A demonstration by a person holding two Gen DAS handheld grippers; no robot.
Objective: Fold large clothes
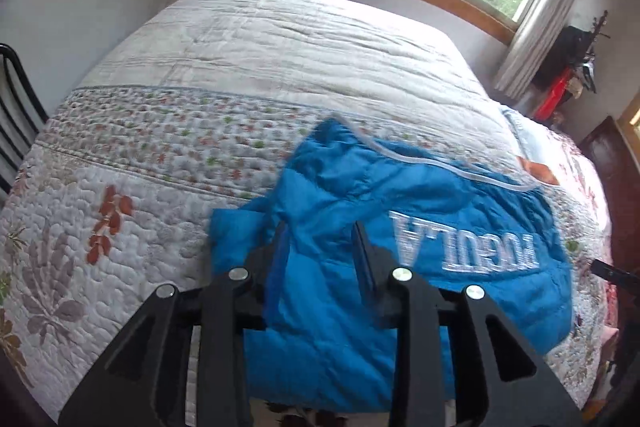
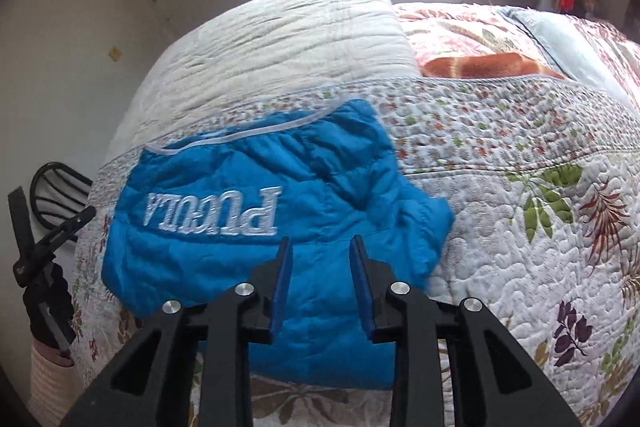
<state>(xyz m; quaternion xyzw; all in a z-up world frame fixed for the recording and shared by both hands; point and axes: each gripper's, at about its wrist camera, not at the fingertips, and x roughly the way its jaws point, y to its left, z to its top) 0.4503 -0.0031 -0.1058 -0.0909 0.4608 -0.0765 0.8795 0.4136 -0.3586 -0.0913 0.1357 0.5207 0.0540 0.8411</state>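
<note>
Jacket (image 2: pixel 256 243) already folded into compact blue bundle, lettered back upward, lying on near part of bed (image 2: pixel 500 195). Left gripper (image 1: pixel 320 247) and right gripper (image 2: pixel 320 259) both spread wide, holding nothing, poised over near edge. Probably only final tidying left
</note>
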